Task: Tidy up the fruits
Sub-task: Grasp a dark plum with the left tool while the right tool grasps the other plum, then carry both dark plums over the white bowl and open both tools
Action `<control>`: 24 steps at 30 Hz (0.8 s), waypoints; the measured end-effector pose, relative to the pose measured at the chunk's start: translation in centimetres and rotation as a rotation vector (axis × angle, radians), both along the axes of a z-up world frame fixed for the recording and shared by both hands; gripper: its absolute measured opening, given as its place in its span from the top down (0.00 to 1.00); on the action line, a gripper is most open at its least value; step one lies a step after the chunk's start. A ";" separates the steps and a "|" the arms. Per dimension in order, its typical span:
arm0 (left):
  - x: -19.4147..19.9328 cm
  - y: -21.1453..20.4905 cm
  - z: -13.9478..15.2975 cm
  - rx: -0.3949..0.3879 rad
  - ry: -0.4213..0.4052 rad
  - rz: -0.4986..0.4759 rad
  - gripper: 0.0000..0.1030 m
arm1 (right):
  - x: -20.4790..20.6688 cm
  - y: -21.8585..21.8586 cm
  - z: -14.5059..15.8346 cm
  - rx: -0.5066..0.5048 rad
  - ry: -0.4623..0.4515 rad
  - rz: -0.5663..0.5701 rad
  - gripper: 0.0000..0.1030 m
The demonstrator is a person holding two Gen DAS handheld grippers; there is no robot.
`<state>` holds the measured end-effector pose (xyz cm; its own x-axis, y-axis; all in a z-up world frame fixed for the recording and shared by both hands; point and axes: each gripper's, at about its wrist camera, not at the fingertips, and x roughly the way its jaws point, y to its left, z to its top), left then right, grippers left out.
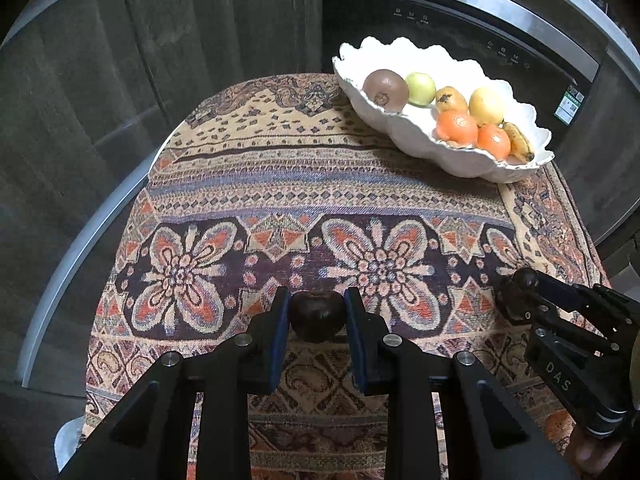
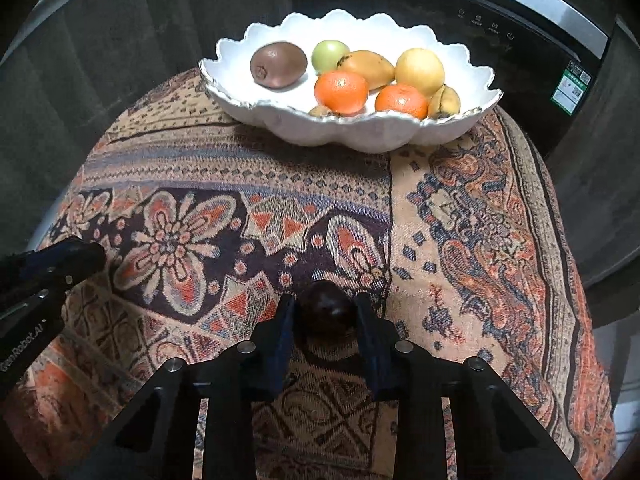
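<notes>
Both my grippers pitch steeply down over the patterned cloth (image 1: 280, 184). Left gripper (image 1: 317, 312) clamps a dark plum (image 1: 317, 317); right gripper (image 2: 325, 312) pinches another dark plum (image 2: 326, 312). Cloth contact unclear. White scalloped bowl (image 2: 360, 132) sits beyond.

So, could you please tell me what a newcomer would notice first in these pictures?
Probably the white scalloped bowl at the far edge of the patterned cloth, holding a kiwi, two oranges and other fruit. Next, close to each camera, a dark round fruit: the left gripper is shut on one dark fruit, the right gripper on another dark fruit.
</notes>
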<state>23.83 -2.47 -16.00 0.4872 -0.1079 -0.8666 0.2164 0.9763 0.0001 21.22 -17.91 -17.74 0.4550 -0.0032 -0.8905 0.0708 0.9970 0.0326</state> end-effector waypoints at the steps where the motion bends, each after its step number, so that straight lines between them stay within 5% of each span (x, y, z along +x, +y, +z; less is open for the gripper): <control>1: 0.0 -0.1 0.2 -0.003 -0.003 -0.002 0.74 | -0.1 -0.1 0.3 0.002 -0.006 -0.002 0.70; 24: 3.3 -5.4 7.6 -0.031 -0.100 -0.089 0.74 | 1.1 -4.3 8.6 0.011 -0.162 -0.062 0.70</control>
